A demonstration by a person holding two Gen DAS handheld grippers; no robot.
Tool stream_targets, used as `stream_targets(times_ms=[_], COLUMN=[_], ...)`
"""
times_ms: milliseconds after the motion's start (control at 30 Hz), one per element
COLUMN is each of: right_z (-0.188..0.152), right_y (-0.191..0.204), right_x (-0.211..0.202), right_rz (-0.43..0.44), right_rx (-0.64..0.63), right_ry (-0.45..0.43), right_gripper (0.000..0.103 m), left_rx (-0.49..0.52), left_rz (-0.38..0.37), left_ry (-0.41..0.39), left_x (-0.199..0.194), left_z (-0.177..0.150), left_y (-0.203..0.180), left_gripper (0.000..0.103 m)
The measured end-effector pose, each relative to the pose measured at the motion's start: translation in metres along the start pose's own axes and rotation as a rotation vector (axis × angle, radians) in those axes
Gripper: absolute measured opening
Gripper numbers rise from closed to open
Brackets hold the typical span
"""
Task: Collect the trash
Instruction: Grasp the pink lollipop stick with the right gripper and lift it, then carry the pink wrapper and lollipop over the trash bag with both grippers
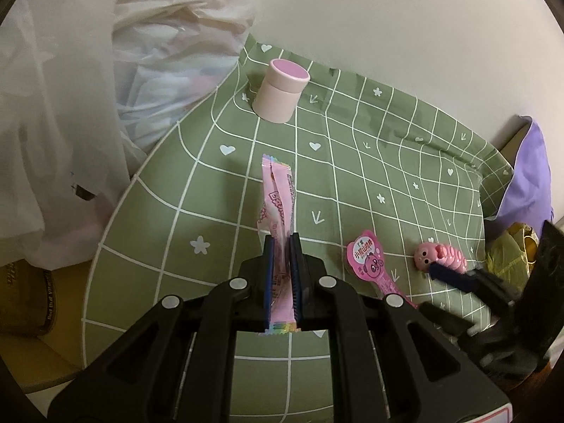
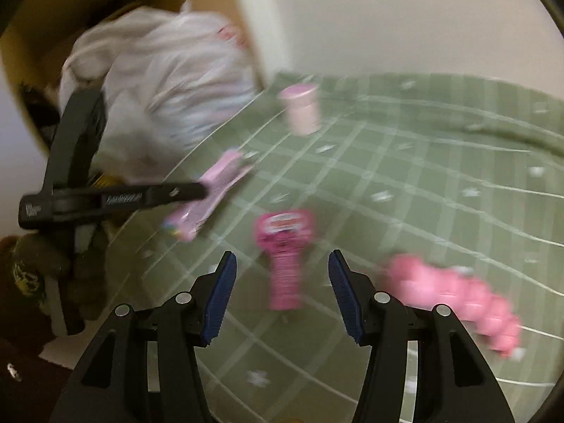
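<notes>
The left gripper [image 1: 282,246] pinches a long pale pink plastic snack wrapper [image 1: 278,194] above the green grid-patterned tablecloth [image 1: 387,162], while the right gripper [image 2: 282,264] hangs open over a hot-pink bear-headed wrapper [image 2: 283,246] beside a pink caterpillar toy [image 2: 458,299]

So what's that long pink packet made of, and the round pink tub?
The packet looks like thin glossy plastic film: it creases, shines, and has a crimped rainbow edge. The left hand-held gripper pinches it flat. The tub looks like matte cardboard or plastic, with a seam around it; I can't tell which.
</notes>
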State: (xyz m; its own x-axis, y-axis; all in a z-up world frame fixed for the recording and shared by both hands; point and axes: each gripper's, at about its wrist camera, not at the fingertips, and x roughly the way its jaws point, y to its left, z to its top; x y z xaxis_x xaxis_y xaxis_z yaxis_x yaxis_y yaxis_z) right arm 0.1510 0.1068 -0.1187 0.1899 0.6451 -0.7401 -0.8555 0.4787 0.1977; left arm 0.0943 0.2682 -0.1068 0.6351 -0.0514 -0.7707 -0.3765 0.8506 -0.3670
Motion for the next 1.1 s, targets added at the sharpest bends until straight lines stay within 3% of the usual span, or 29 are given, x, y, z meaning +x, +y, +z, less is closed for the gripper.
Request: stream_targets(times_ms=[100,167,300,400,600,667,700,733,867,900,933,967,1100], right_z=[0.003,0.006,0.006,0.006,0.003,-0.002,-0.003,-0.005,-0.006,-0.006,-0.007,-0.007,-0.005], right_y=[0.007,0.005,-0.002,-0.005,-0.014,-0.01,-0.009,-0.008,-0.004,-0.005,-0.007,-0.008,-0.011], right_x=[0.021,0.031,0.031,0.016,-0.008,-0.005,-0.002,0.001,0.02,0.025,0.029,0.03,0.009], right_rz=[-0.036,-0.068,-0.049,-0.046,-0.008,-0.013,-0.005,0.008,-0.028,-0.03,-0.031,-0.04,-0.036], right_rx=[-0.03,-0.029,-0.008,-0.007,0.011,-0.001,-0.002,0.002,-0.01,-0.01,-0.008,-0.007,0.005], right_ry=[0.034,0.064,0.091,0.073,0.029,0.033,0.034,0.033,0.055,0.077,0.098,0.11,0.072], right_gripper=[0.051,0.046,0.019,0.01,0.01,0.02,0.035,0.041,0.041,0.038,0.024,0.019,0.019], left_rx=[0.004,0.005,-0.003,-0.002,0.028,0.037,0.042,0.045,0.045,0.04,0.038,0.036,0.032], left_rz=[0.007,0.01,0.008,0.002,-0.011,-0.005,0.001,0.007,0.023,0.024,0.024,0.025,0.015], left_ry=[-0.004,-0.002,-0.004,-0.011,-0.022,-0.021,-0.019,-0.016,-0.011,-0.01,-0.01,-0.009,-0.015], left_x=[-0.004,-0.006,-0.009,-0.012,-0.015,-0.016,-0.016,-0.016,-0.019,-0.02,-0.02,-0.021,-0.024], left_z=[-0.001,-0.002,-0.003,0.0,0.005,0.004,0.003,0.002,0.0,-0.001,-0.002,-0.003,-0.003], left_y=[0.0,0.001,0.002,-0.002,-0.017,-0.02,-0.021,-0.021,-0.016,-0.015,-0.013,-0.012,-0.012], left_gripper=[0.008,0.008,0.008,0.008,0.008,0.008,0.008,0.008,0.008,0.008,0.008,0.008,0.008])
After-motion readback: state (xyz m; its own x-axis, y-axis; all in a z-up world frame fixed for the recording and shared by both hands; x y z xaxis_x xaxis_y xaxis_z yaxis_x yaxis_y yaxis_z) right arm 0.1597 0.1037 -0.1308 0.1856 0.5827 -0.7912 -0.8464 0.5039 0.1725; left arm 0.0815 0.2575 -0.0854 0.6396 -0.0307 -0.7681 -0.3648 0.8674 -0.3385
